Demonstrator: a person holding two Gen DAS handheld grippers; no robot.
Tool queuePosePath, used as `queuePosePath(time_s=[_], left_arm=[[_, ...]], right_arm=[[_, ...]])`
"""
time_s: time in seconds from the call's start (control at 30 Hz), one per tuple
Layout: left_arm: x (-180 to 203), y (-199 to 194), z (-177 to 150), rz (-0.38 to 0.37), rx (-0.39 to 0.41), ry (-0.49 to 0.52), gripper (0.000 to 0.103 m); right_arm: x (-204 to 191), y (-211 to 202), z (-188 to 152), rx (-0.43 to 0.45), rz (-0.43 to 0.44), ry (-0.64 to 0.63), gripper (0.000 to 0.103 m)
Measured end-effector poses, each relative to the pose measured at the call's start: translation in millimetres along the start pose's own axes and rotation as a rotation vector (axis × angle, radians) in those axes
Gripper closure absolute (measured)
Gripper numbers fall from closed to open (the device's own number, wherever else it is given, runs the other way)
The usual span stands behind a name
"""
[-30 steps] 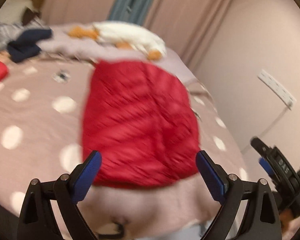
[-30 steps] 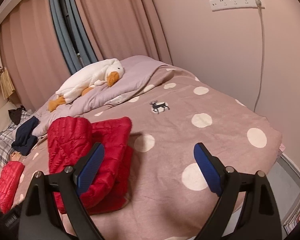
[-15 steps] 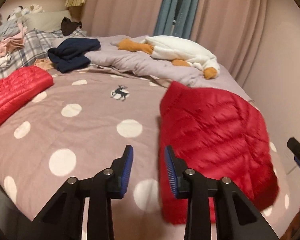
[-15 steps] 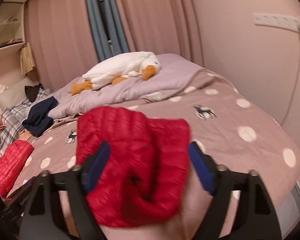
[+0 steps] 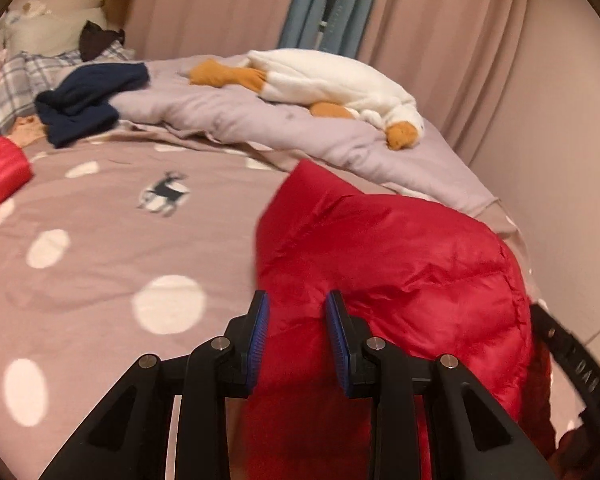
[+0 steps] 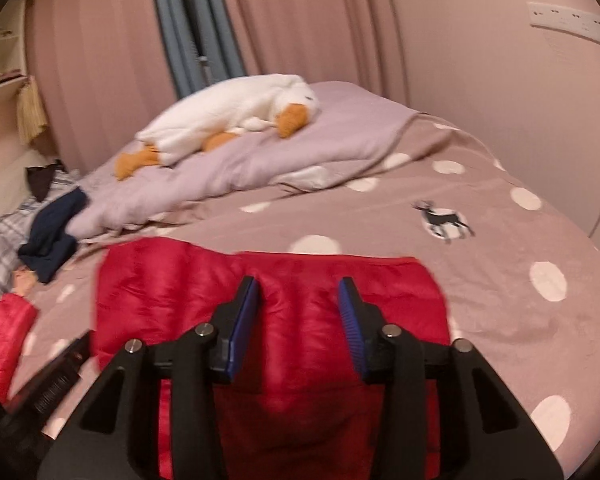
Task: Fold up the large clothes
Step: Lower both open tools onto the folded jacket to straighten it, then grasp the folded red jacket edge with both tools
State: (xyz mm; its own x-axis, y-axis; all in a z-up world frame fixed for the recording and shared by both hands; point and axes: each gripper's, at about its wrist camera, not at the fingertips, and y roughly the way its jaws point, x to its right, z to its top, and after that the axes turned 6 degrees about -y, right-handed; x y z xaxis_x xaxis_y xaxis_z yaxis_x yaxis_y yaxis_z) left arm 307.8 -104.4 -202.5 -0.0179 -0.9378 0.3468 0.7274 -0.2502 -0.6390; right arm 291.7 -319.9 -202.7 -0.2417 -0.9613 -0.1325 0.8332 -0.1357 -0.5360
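The red puffer jacket (image 6: 268, 304) lies on the polka-dot bedspread (image 6: 500, 280) as a compact, roughly rectangular bundle, so the folding looks well advanced: the bulk is already doubled onto itself and no sleeve shows sticking out. In the right wrist view it fills the frame from about 9 o'clock to 3 o'clock below centre, its far edge fairly straight. The left gripper (image 5: 296, 336) is narrowed down, with a ridge of red fabric between its blue pads; the pads appear to touch the cloth, so I judge it pinching the jacket's near left edge. The right gripper (image 6: 298, 320) is closing, its jaws partly apart with padded fabric bulging up between them, not yet clearly squeezed. In the left wrist view the jacket rises from 6 o'clock toward 3 o'clock, puffed and lifted at one corner. What seems left is a last fold or a lift to move the bundle. A second red garment (image 5: 0, 176) at 9 o'clock and a navy garment (image 5: 88, 100) at 10 o'clock lie loose, probably not yet folded. The plush goose (image 6: 228, 120) rests at 12 o'clock.
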Motion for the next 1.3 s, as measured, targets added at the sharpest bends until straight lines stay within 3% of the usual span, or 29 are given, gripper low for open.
queuePosePath(time_s=[0.13,0.27,0.4,0.57,1.3], left_arm=[[11.6,7.4,-15.1,-0.017,0.011,0.000,0.073],[27.7,9.8,-32.2,0.027,0.050,0.064,0.073],[36.2,17.5,-43.9,0.075,0.091,0.108,0.073],[37.3,24.1,-50.6,0.097,0.149,0.124,0.073],[25.6,31.6,-51.6,0.107,0.184,0.054,0.054]], right_arm=[[20.4,18.7,-14.0,-0.036,-0.004,0.030,0.060],[28.9,29.9,-28.5,-0.045,-0.053,-0.002,0.056],[50.5,45.5,-41.0,-0.092,0.010,0.093,0.052],[53.2,55.6,-53.4,-0.081,0.007,0.091,0.051],[60.3,59.1,-62.4,-0.039,0.027,0.149,0.042]])
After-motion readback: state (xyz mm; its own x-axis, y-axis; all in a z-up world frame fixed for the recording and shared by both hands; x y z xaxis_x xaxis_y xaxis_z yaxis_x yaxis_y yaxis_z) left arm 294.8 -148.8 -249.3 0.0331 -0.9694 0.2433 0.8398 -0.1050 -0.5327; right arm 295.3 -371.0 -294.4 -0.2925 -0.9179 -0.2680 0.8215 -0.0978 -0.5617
